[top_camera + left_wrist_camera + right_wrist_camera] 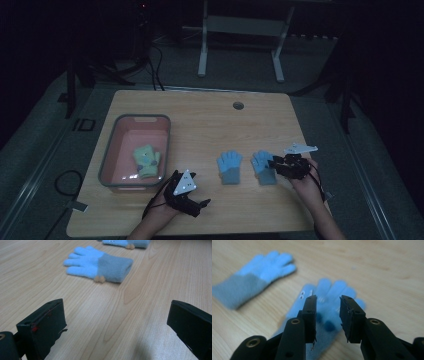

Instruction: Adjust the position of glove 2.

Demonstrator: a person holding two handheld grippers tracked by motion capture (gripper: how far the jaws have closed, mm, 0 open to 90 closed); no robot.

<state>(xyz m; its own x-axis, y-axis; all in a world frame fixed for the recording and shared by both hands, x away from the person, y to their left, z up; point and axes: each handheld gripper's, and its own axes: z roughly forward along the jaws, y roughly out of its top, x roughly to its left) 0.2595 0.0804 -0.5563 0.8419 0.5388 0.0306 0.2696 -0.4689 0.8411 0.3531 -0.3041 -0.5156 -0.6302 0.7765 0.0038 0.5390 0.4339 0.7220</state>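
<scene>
Gloves on the wooden surface point(200, 120): two blue ones lie flat, side by side. Right tool point(327, 305) hovers over the right glove point(263, 167), jaws narrowly parted, nothing gripped. Left tool point(115, 322) rests low, jaws wide and empty, facing the left glove point(98, 263). A yellow-green glove point(146, 161) lies inside the pink bin point(111, 150).

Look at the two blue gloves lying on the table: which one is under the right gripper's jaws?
The blue glove nearer the table's right edge, the one with small dark and white marks on its face. The right gripper hangs over it, jaws parted; the other blue glove lies apart, unmarked.
</scene>
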